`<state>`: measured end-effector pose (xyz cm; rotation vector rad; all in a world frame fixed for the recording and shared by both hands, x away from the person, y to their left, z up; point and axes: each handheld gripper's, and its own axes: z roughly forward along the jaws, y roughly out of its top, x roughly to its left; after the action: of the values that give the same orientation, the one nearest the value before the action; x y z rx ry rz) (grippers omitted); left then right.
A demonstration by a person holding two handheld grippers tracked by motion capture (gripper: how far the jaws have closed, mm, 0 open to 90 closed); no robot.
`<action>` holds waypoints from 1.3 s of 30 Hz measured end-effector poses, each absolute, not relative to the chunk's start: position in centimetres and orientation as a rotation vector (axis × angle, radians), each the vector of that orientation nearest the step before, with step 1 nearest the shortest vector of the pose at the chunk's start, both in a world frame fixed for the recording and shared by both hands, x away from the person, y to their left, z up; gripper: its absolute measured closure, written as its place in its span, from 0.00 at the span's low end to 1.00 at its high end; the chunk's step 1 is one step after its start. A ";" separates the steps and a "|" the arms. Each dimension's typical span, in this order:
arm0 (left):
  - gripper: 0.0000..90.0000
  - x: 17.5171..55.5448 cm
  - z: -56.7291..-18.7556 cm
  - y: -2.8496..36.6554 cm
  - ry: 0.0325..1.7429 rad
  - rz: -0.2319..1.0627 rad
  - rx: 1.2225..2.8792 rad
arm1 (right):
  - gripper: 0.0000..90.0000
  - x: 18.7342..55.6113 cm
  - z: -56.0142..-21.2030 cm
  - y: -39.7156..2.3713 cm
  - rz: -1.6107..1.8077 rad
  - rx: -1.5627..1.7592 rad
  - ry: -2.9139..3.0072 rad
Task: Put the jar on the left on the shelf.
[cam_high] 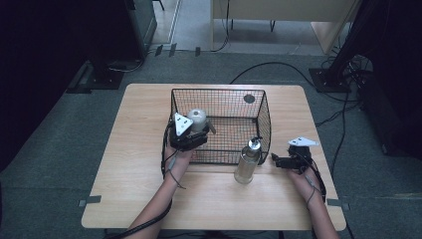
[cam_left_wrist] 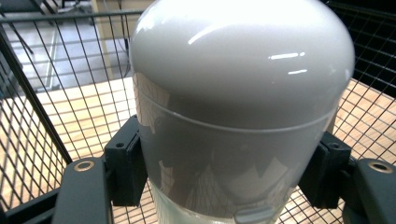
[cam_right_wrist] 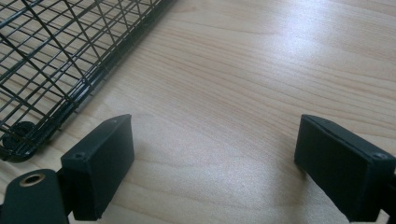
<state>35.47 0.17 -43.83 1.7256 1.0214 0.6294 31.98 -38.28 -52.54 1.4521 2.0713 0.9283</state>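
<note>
- Grey carpet and trailing cables surround a pale wooden bench (cam_high: 139, 199) in the high view; a black wire basket (cam_high: 259, 107) sits at its middle. The left tool (cam_high: 191, 133) holds a white domed bottle (cam_high: 196, 118) over the basket's near-left corner, while a clear spray bottle (cam_high: 247, 162) stands just outside the front wall.
- Left gripper view: both jaws are clenched on the white domed bottle (cam_left_wrist: 243, 93), upright, mesh on every side. Lowering it straight and releasing only once it rests on the basket floor looks wisest; the near wall leaves little room.
- Right gripper view: the right tool (cam_right_wrist: 212, 163) gapes wide over bare wood, basket corner (cam_right_wrist: 56, 70) beside it, plenty of room.
</note>
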 end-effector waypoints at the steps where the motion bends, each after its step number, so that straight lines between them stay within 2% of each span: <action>1: 0.33 35.6 -43.9 0.1 1.022 0.624 1.738 | 0.13 32.0 -52.5 -38.3 0.929 1.452 2.072; 12: 0.33 35.7 -44.1 -0.9 0.989 0.671 1.859 | 0.13 32.0 -52.5 -38.3 0.929 1.452 2.072; 25: 0.33 36.2 -44.6 0.3 1.031 0.606 1.799 | 0.13 32.0 -52.5 -38.3 0.929 1.452 2.071; 39: 0.29 35.9 -44.9 0.1 1.001 0.627 1.834 | 0.13 32.0 -52.5 -38.3 0.929 1.452 2.072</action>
<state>35.85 0.06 -44.85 1.8335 1.0011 0.6271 31.98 -38.28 -52.55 1.4518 2.0717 0.9286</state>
